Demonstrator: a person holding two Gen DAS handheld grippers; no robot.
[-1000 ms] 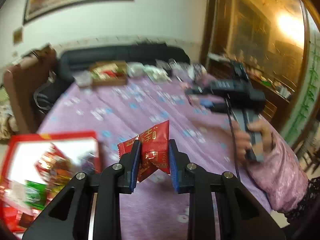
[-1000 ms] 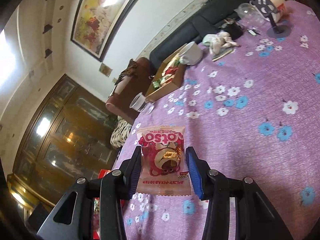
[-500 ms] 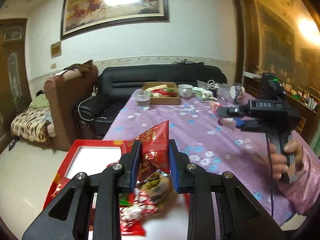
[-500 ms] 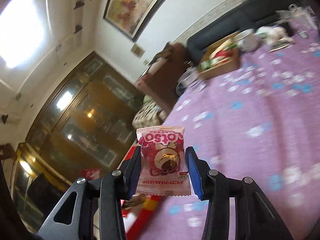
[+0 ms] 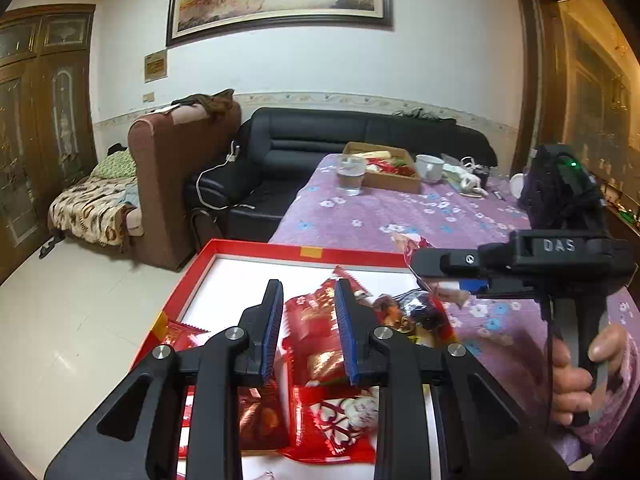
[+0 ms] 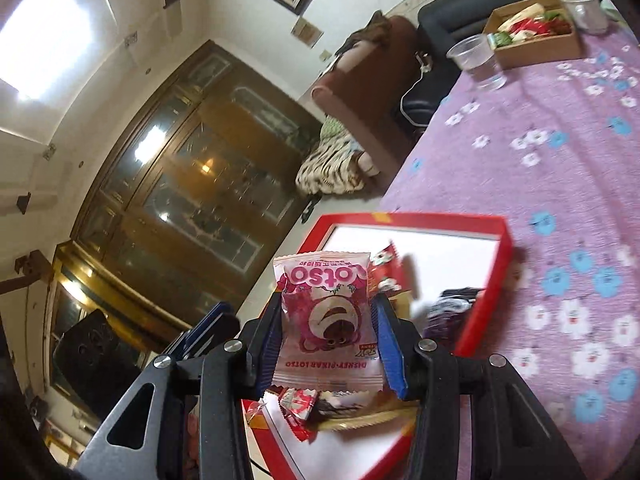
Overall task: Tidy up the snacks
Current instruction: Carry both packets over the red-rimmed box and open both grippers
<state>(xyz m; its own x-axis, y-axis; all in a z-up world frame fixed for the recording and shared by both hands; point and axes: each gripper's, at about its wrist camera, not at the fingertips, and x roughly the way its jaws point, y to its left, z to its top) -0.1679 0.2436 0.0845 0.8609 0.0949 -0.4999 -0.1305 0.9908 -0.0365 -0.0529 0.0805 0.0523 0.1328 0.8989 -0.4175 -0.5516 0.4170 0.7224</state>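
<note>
A red snack packet (image 5: 316, 332) was held clamped in the left claw (image 5: 308, 332) above the red tray (image 5: 256, 249) at the bench (image 5: 420, 216) edge. A pink Lotso packet (image 6: 326, 320) was gripped upright in the right claw (image 6: 328, 340), also over the tray, where loose wrapped snacks (image 5: 340, 420) were piled.

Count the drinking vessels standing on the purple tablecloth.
2: a clear plastic cup at the far left edge, and a white mug on the other side of the brown cardboard box. Clutter farther right may hide more.

Snack packets (image 5: 336, 412) in box (image 5: 256, 249)
</note>
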